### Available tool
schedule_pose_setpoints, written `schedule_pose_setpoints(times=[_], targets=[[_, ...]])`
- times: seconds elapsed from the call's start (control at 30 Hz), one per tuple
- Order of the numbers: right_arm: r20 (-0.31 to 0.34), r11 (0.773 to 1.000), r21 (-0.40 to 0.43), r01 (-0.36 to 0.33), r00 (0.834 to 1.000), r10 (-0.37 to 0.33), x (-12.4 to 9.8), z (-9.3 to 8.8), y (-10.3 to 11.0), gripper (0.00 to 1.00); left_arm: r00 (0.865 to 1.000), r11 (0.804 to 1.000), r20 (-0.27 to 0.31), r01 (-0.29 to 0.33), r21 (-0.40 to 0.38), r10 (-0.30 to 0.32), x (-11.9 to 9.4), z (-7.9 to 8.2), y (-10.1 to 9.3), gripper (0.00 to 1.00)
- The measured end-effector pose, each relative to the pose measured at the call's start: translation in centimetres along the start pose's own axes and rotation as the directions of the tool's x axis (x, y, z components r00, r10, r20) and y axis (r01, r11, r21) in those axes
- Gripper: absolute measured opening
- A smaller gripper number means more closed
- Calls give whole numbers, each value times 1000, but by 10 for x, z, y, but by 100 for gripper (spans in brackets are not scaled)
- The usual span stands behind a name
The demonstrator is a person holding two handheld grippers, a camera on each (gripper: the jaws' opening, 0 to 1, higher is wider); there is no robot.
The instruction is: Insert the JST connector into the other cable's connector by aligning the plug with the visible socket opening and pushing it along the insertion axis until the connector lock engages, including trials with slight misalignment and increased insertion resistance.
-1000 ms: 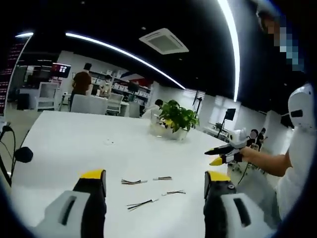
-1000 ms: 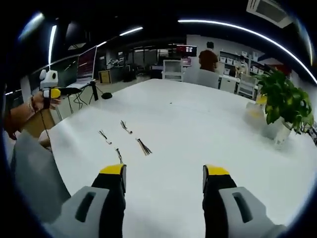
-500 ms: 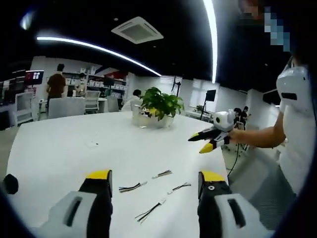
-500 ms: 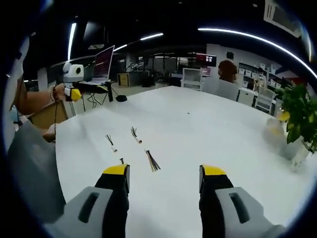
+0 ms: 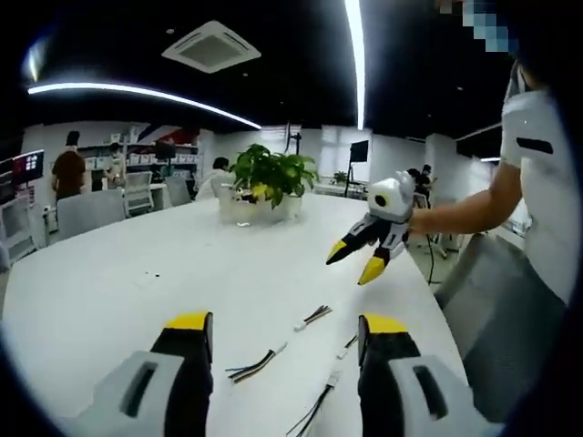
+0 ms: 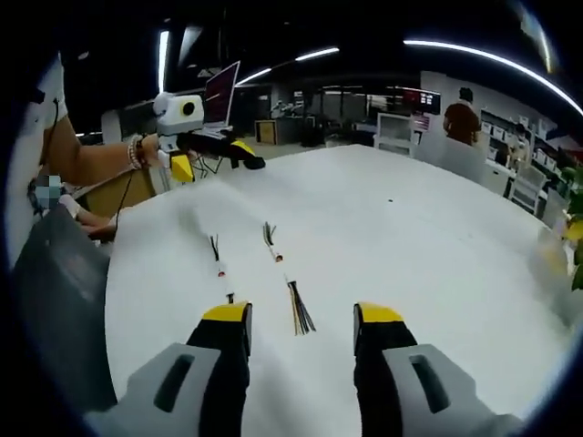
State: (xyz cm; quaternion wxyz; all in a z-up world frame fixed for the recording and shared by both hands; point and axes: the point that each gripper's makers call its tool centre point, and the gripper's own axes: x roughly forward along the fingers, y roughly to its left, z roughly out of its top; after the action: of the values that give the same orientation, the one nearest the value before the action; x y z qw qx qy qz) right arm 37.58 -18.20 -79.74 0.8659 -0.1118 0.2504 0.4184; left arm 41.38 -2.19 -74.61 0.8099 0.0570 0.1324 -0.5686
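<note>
Several short wire leads with small white connectors lie on the white table (image 5: 137, 273). In the left gripper view a multicoloured lead (image 5: 260, 362), a dark lead (image 5: 315, 316) and a black lead (image 5: 312, 411) lie between and just beyond my left gripper (image 5: 286, 328), which is open and empty. My right gripper (image 5: 353, 264) comes in from the right above the table, jaws apart, holding nothing. In the right gripper view three leads (image 6: 217, 255) (image 6: 271, 241) (image 6: 299, 311) lie ahead of my open right gripper (image 6: 301, 319). My left gripper (image 6: 214, 160) hovers open at the upper left.
A potted plant (image 5: 264, 177) stands at the far side of the table. A laptop (image 6: 223, 96) and desks sit beyond the table's left edge. Chairs and people fill the office behind. The person's torso (image 6: 55, 300) borders the near table edge.
Both cameras have swung and moved in toward the leads. Each gripper now looks larger and closer in the other's view. All jaws stay open and the leads lie unmoved.
</note>
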Motion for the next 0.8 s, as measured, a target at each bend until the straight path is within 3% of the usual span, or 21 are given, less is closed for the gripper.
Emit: schedule_pose_setpoints(times=[0.37,0.67,0.8], targets=[[-19,999,-29,-42,999,42,21,-1,0,41,997,998,-45,68,7,-68,24,-20,6,59],[-27,997,-30,-75,997,74,40,-7,8,40,995,996,-53,90,-7,-90,47,-37,9,51],[-35,995,-39,-97,995,96,48,-9,12,41,993,994,-53,105,-7,-105,55,-44,9,43]])
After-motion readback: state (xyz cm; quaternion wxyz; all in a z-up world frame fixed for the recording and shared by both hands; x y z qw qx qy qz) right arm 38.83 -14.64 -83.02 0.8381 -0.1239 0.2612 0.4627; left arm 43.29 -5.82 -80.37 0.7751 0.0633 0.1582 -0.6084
